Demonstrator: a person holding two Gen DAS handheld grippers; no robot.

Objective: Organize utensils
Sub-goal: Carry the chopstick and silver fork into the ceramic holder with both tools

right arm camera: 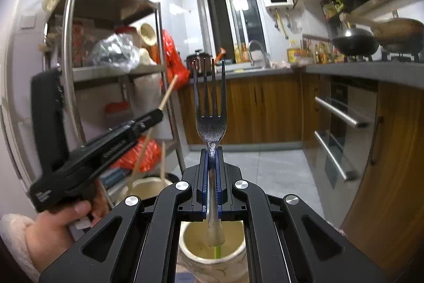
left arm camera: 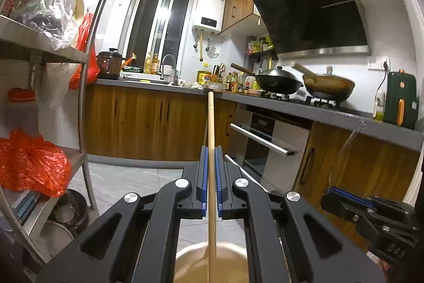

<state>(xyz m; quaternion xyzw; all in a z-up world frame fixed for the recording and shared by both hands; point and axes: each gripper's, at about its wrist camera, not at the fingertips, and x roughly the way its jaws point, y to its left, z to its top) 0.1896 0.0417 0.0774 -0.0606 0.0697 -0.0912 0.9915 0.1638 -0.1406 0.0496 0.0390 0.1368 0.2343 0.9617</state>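
Observation:
My left gripper (left arm camera: 211, 150) is shut on a wooden chopstick (left arm camera: 211, 123) that points up and forward; its lower end reaches down toward a beige holder cup (left arm camera: 196, 264) below. My right gripper (right arm camera: 211, 150) is shut on a metal fork (right arm camera: 210, 108), tines up, its handle end hanging over the mouth of a white marbled cup (right arm camera: 212, 256) with something green inside. In the right wrist view the left gripper (right arm camera: 156, 114) shows at left, held by a hand, with the chopstick (right arm camera: 168, 93) over a second cup (right arm camera: 148, 187) that holds another chopstick. The right gripper (left arm camera: 331, 192) shows low right in the left wrist view.
A steel shelf rack (left arm camera: 87, 65) with red bags (left arm camera: 29, 163) stands at left. An L-shaped counter (left arm camera: 331, 116) holds a sink, bottles, two woks (left arm camera: 278, 82) on a stove and a green appliance (left arm camera: 400, 102). An oven (left arm camera: 265, 139) sits below. Grey tiled floor (right arm camera: 265, 171) lies ahead.

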